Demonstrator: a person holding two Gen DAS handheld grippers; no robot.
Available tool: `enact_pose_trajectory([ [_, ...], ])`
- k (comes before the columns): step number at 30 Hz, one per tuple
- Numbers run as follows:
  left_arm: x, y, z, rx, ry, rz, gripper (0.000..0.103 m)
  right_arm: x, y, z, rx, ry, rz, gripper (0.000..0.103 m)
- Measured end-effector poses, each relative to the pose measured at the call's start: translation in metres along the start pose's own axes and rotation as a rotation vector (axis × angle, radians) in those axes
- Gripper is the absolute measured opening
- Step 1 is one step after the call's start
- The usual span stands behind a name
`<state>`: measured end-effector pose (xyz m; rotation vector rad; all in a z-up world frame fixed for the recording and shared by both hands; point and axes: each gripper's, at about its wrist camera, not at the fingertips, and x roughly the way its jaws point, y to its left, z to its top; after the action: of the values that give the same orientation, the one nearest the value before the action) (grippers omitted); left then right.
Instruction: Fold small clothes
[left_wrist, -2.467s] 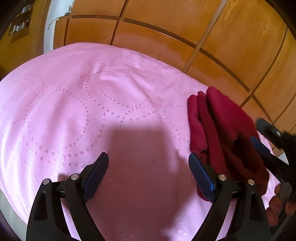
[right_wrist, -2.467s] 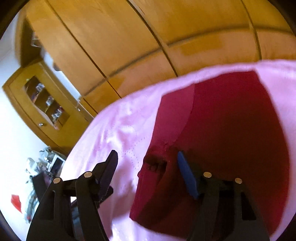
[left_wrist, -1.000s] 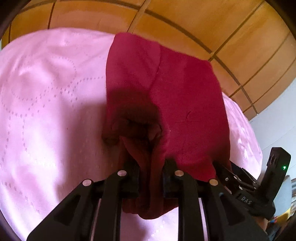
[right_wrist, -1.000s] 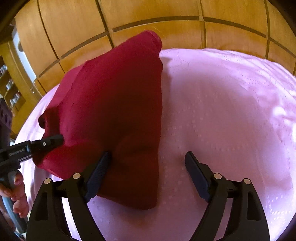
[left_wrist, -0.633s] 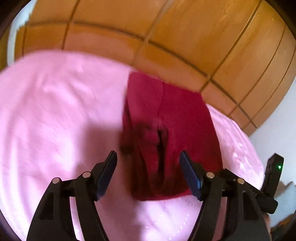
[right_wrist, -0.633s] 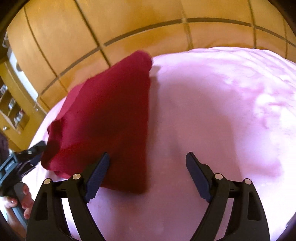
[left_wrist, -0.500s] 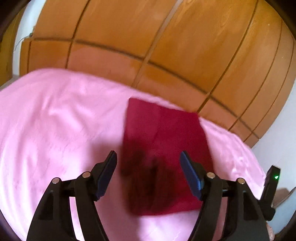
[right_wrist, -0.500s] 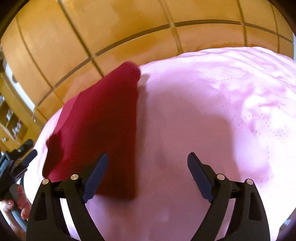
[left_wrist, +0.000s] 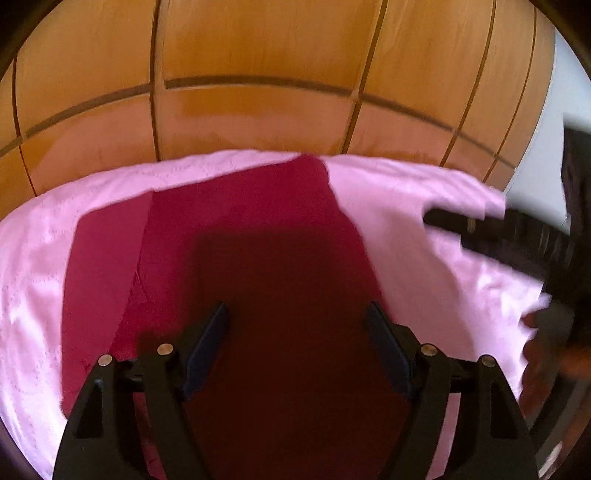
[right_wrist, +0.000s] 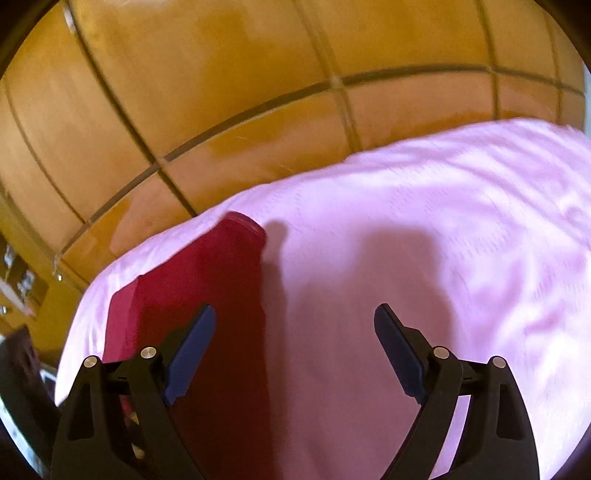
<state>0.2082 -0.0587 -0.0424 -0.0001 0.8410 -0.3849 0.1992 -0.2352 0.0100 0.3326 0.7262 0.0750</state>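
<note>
The left gripper (left_wrist: 295, 343), black with dark blue pads, has its jaws spread wide apart with nothing between them, and it hangs directly over the near part of the dark red folded cloth garment (left_wrist: 229, 236). Its own shadow falls as a dark patch on the fabric just ahead of the fingertips. The garment lies flat on the pale pink patterned bedspread (left_wrist: 399, 206) and stretches away from this gripper, narrowing toward a far corner close to the bedspread's far edge; a lighter under-layer shows as a strip along the garment's left side, offset from the top layer by a visible fold line. Off to the right of the left gripper, well clear of the garment, the blurred black body of the other tool reaches in over the pink bedspread, with part of a hand below it. The right gripper (right_wrist: 295, 343), of the same black and blue build, also has its jaws wide apart and holds nothing. From it, the dark red garment (right_wrist: 207, 280) lies ahead and to the left, its near part passing under the left fingertip, while the right fingertip hangs over bare pink bedspread (right_wrist: 443, 206) and the gripper's shadow. Beyond the bed in both views stands a wall of orange-brown wooden panels (left_wrist: 258, 55) divided by dark grooves.
</note>
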Motion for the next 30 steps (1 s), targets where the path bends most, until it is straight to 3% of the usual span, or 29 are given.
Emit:
enact_pose_trajectory([
  [6,-0.003,0.005,-0.034,0.052,-0.113,-0.031,0.08,0.052,0.02,0.012,-0.132,0.046,0.012,0.09],
  [9,0.003,0.005,-0.046,0.076,-0.132,-0.052,0.08,0.11,0.017,0.011,-0.186,0.161,-0.132,0.091],
  [13,0.008,0.01,-0.044,0.057,-0.117,-0.085,0.08,0.141,0.006,0.011,-0.183,0.11,-0.228,0.091],
  [15,0.008,0.013,-0.044,0.043,-0.122,-0.101,0.08,0.144,0.009,0.01,-0.197,0.093,-0.25,0.093],
  [23,0.003,0.014,-0.042,0.031,-0.124,-0.116,0.082,0.132,0.001,0.014,-0.171,0.089,-0.189,0.095],
  [27,-0.012,0.02,-0.028,-0.073,-0.127,-0.186,0.083,0.11,0.002,0.015,-0.116,0.087,-0.165,0.095],
  [30,-0.022,0.03,-0.019,-0.118,-0.138,-0.193,0.083,0.091,0.005,0.011,-0.119,0.067,-0.159,0.095],
])
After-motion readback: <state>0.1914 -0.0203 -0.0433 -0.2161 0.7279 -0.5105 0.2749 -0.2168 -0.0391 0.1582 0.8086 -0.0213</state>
